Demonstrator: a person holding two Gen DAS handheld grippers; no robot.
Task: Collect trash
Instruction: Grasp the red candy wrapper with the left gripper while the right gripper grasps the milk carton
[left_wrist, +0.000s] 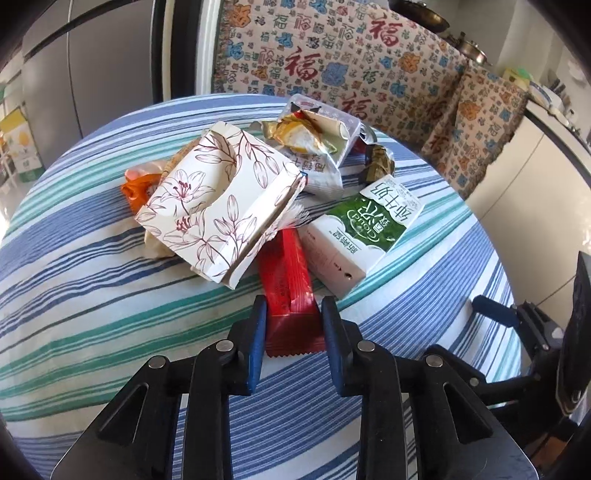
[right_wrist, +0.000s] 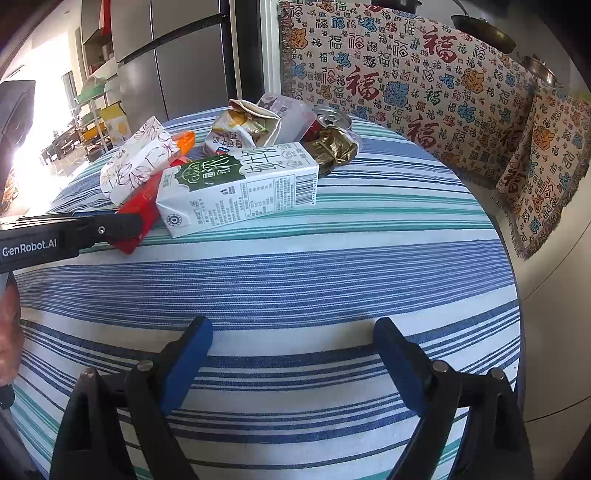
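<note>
Wrapper (left_wrist: 286, 291), red foil, lies on the striped table (left_wrist: 92, 295) under the floral box (left_wrist: 221, 206): light, limp, slippery. My left gripper (left_wrist: 293, 314) pinches its near end; right gripper (right_wrist: 293, 345) hangs wide, empty.

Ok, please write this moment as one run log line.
left gripper: jaws shut on flat red plastic wrapper | right gripper: jaws open, empty | striped round table: trash remains
</note>
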